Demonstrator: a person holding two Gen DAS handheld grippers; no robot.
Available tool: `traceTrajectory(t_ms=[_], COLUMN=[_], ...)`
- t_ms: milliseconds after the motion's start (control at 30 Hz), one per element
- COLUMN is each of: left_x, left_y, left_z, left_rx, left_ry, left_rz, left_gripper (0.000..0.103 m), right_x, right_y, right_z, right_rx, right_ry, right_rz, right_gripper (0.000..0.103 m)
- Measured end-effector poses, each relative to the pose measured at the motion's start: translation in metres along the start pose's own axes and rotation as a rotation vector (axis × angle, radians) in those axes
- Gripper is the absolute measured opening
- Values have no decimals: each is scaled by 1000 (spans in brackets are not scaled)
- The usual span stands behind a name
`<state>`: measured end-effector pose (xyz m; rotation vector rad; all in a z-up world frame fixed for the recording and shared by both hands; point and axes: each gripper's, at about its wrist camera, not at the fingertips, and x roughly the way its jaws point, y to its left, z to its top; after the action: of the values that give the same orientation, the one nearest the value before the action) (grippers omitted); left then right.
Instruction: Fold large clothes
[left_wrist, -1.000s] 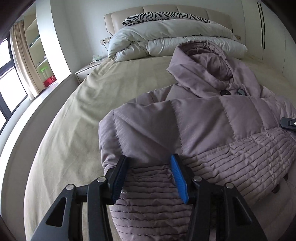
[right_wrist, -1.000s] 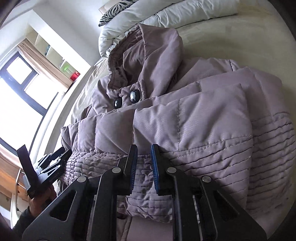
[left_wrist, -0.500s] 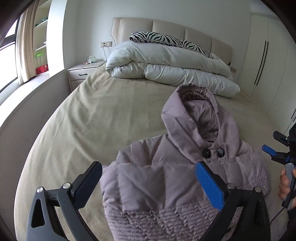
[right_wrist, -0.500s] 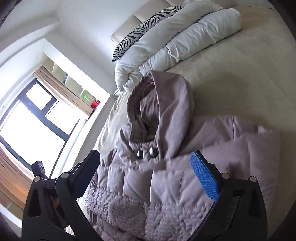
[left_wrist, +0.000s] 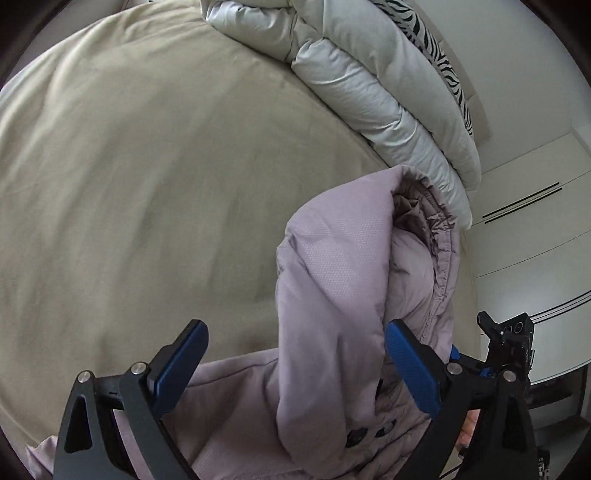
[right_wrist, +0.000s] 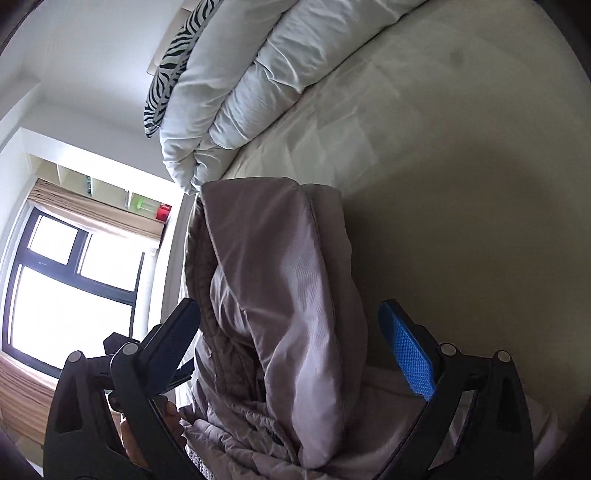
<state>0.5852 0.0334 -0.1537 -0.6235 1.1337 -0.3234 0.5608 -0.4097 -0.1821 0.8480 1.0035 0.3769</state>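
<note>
A mauve quilted puffer jacket lies on the beige bed. Its hood (left_wrist: 351, 280) fills the lower middle of the left wrist view and also shows in the right wrist view (right_wrist: 280, 280). My left gripper (left_wrist: 295, 369) is wide open, its blue pads on either side of the hood's left part, not closed on it. My right gripper (right_wrist: 291, 350) is wide open around the hood from the other side, empty. The right gripper also shows at the right edge of the left wrist view (left_wrist: 506, 343). Dark buttons (left_wrist: 369, 434) sit below the hood.
A folded white duvet (left_wrist: 388, 96) and a zebra-striped pillow (right_wrist: 170, 70) lie at the head of the bed. Beige sheet (left_wrist: 147, 184) spreads to the left. White wardrobe doors (left_wrist: 535, 236) stand on the right, a window (right_wrist: 66, 295) on the left.
Both grippers have let go of the jacket's body, opened wide and moved up to the hood, one on each side. The jacket now lies folded shorter.
</note>
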Motion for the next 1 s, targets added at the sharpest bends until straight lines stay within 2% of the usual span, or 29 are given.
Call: traceTrajectory(t_ms=[33,67,100,133,167,200,233,333,433,533,667,733,800,867,1000], left_x=[7,13,19,25,29,31,28,2,-40,-74,-105,-115,-120,-121,-121], left_y=[-3,-6,-9,-11,-15,-19,-25,-40,-58,-66,-69,-65,-62,-56,-30], left_z=[3,7,8,10,10,10,8,0,-23,-58,-115,-146,-176,-204,-247], left_rx=[-4,-7,-6,-6,-8,1,18,82,193,274,371,395,442,481,480], left_ry=[1,5,14,26,37,43,29,-37,-118,-169,-238,-256,-264,-252,-196], left_rz=[-5,-17,-32,-44,-54,-57,-51,-70,-107,-145,-171,-206,-201,-171,-140], left_gripper=[92,90,81,66,57,39,25,9,7,7,7,7,7,7,12], right_x=[8,18,27,36,43,48,50,40,7,-35,-88,-113,-132,-140,-148], right_y=[2,3,5,6,9,13,19,36,51,70,96,106,109,101,57], right_z=[4,8,11,13,14,15,14,5,-13,-40,-95,-130,-168,-199,-242], right_rx=[-5,-10,-16,-26,-42,-66,-94,-182,-266,-370,-516,-592,-645,-666,-559], right_ry=[3,10,21,36,47,48,40,-5,-61,-123,-166,-173,-154,-127,-53], right_rz=[-16,-33,-50,-69,-89,-99,-111,-126,-106,-42,35,39,47,16,-32], right_gripper=[98,92,86,72,55,46,29,12,10,9,9,9,9,9,15])
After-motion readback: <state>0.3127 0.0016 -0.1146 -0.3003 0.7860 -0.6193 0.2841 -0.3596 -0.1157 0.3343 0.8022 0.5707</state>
